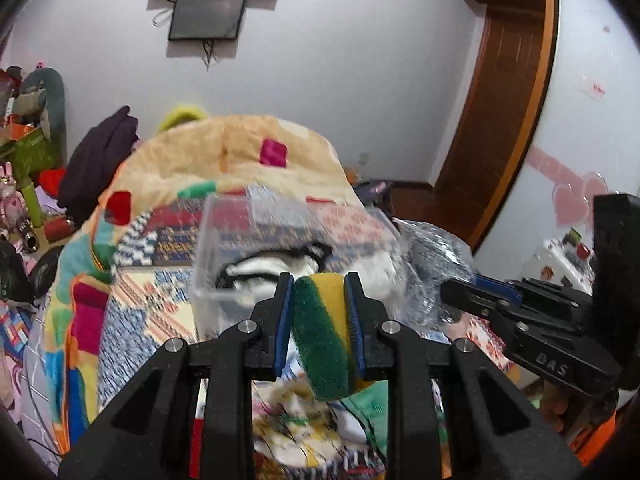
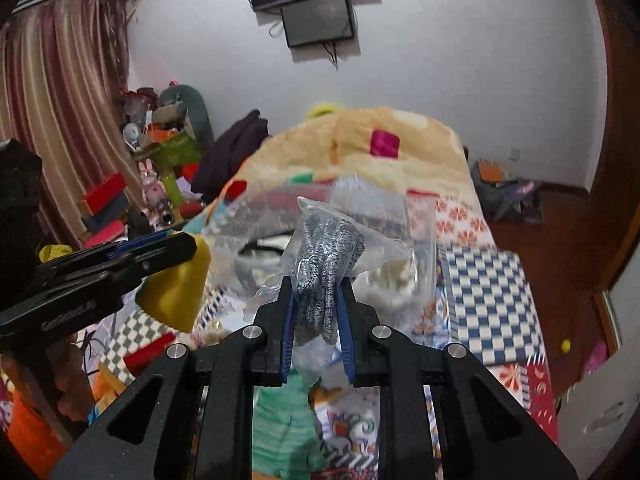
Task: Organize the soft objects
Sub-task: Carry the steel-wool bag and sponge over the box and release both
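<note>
My left gripper point(image 1: 319, 280) is shut on a yellow and green sponge point(image 1: 322, 336), held just in front of a clear plastic box point(image 1: 224, 240) on the bed. The box holds white and black soft items point(image 1: 276, 266). My right gripper point(image 2: 317, 286) is shut on grey gloves in a clear plastic bag point(image 2: 326, 264), held near the same box point(image 2: 416, 240). In the left wrist view the right gripper point(image 1: 464, 284) comes in from the right with the bagged gloves point(image 1: 432, 264). In the right wrist view the left gripper point(image 2: 176, 246) shows at the left with the sponge point(image 2: 176, 296).
A folded patchwork quilt point(image 1: 224, 160) is piled behind the box on the bed point(image 2: 488, 300). A cluttered side table point(image 2: 160, 160) stands at the left by the curtain point(image 2: 60, 100). A wooden door point(image 1: 504, 100) is at the right. Dark clothing point(image 1: 100, 152) lies beside the quilt.
</note>
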A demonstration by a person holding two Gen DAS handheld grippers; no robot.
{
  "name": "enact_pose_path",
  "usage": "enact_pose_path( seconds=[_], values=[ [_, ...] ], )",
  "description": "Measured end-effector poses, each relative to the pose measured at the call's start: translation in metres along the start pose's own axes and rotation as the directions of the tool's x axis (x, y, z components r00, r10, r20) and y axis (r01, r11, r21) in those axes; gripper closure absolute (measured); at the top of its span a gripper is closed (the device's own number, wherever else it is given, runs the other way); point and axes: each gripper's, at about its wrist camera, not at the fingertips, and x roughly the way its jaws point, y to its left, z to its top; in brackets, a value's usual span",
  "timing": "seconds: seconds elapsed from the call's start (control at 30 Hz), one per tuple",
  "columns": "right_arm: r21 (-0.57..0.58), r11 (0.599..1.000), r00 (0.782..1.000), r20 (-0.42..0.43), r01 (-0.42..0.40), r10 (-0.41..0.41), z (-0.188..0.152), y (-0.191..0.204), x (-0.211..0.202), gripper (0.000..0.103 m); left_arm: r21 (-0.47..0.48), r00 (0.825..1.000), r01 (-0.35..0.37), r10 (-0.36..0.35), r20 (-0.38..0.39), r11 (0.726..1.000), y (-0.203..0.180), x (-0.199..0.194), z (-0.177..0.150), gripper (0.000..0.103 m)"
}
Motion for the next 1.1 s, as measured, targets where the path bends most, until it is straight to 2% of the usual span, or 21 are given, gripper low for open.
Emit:
enact_pose_path(
  seconds=[0.2,0.33,0.5,0.63,0.87,0.93,1.03,1.1],
  values=[
    [-0.01,1.0,0.999,0.048,0.017,-0.016,0.021,0.0,0.009,0.085,-0.014,0.997,-0.055,0.056,0.061,0.998,0.015,0.009,0.026,0.078],
    [-0.005,1.0,0.998,0.054,0.027,-0.027,0.03,-0.002,0.022,0.085,-0.013,0.994,-0.083,0.084,0.063,0.996,0.022,0.023,0.035,0.078],
    [0.007,0.999,0.999,0.024,0.034,-0.034,0.034,-0.003,0.046,0.085,0.009,0.992,-0.125,0.125,0.035,0.992,0.029,0.049,0.038,0.078],
    [0.002,0.999,0.999,-0.031,0.036,-0.036,0.029,-0.003,0.066,0.085,0.025,0.988,-0.152,0.152,-0.022,0.988,0.034,0.073,0.031,0.078],
    [-0.021,0.999,0.991,-0.126,0.046,-0.048,0.015,-0.006,0.093,0.085,0.053,0.986,-0.145,0.149,-0.078,0.988,0.032,0.092,0.023,0.077],
    [-0.027,0.998,0.991,-0.125,0.053,-0.056,0.014,-0.006,0.094,0.085,0.054,0.986,-0.139,0.143,-0.09,0.989,0.031,0.094,0.024,0.077],
    [-0.031,0.998,0.99,-0.128,0.056,-0.059,0.015,-0.006,0.092,0.083,0.041,0.986,-0.123,0.127,-0.111,0.992,0.03,0.095,0.027,0.07],
    [-0.028,0.998,0.99,-0.129,0.055,-0.058,0.015,-0.007,0.09,0.071,0.022,0.986,-0.11,0.112,-0.123,0.994,0.032,0.095,0.028,0.052]
  ],
)
